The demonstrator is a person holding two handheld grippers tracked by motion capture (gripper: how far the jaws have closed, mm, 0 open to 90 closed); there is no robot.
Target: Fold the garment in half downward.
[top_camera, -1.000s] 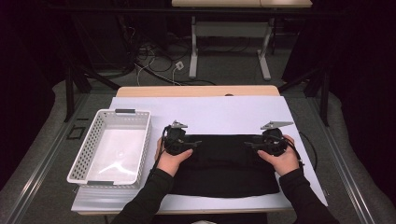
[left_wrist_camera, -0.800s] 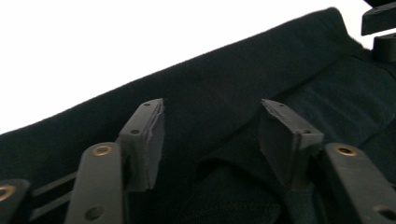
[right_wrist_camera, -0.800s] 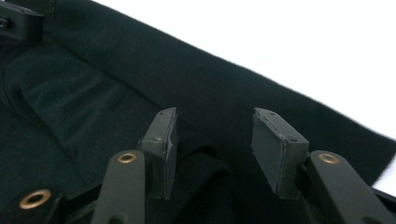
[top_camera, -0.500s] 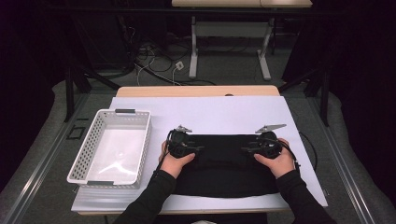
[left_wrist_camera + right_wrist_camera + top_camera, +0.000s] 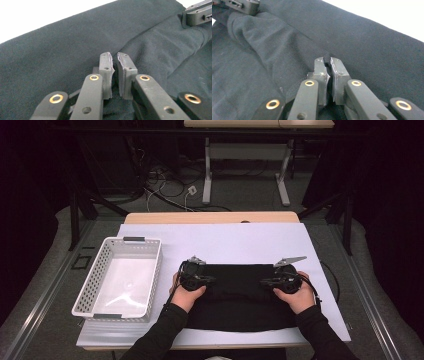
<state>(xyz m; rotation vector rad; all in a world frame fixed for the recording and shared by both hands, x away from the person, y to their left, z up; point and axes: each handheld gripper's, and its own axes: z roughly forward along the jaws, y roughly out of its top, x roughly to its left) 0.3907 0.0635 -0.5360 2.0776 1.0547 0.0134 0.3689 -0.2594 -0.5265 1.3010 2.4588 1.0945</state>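
Both the left gripper (image 5: 114, 72) and the right gripper (image 5: 329, 75) have just squeezed their jaws tight on the black cloth (image 5: 240, 295), each pinching a fold, probably to lift it off the surface (image 5: 225, 242).

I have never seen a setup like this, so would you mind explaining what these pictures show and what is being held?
A person sits at a table with a hand-held two-jaw gripper in each hand. The high view looks down from above: the left gripper and right gripper rest on a black garment spread over a white table cover. A white perforated plastic basket stands to the left. The other two pictures come from cameras riding on the grippers, looking along their black jaws. Both grippers have just been closing, and each now pinches a small fold of the black fabric between its pads, seen in the left gripper view and right gripper view.
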